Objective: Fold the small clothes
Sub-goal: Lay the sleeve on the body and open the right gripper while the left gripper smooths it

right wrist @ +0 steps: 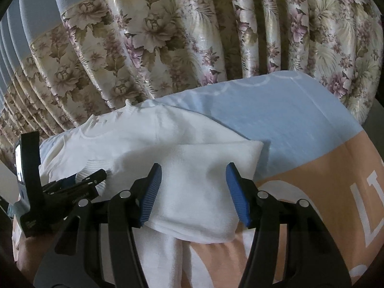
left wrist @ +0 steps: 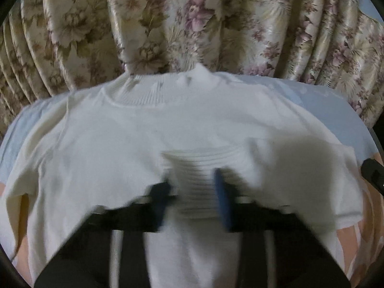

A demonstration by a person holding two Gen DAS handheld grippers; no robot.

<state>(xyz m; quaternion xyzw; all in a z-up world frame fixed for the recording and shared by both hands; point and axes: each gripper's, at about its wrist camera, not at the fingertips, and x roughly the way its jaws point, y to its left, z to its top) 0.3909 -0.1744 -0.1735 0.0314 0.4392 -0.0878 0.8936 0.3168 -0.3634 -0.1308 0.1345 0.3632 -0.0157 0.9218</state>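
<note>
A small white knit top (left wrist: 148,134) lies flat on the bed, its ribbed collar (left wrist: 146,93) at the far side. My left gripper (left wrist: 192,192) hovers low over its near middle, jaws apart, with a ribbed fold (left wrist: 201,168) between the blue pads; the view is blurred by motion. My right gripper (right wrist: 194,192) is open over the folded right sleeve (right wrist: 204,168), pads on either side and not closed on it. The left gripper (right wrist: 79,184) shows at the left of the right wrist view, over the top (right wrist: 134,132).
The bed cover is light blue (right wrist: 288,115) at the far side and peach (right wrist: 324,180) with white letters nearer. A floral curtain (left wrist: 192,24) hangs just behind the bed edge. The right gripper's tip (left wrist: 373,172) shows at the left view's right edge.
</note>
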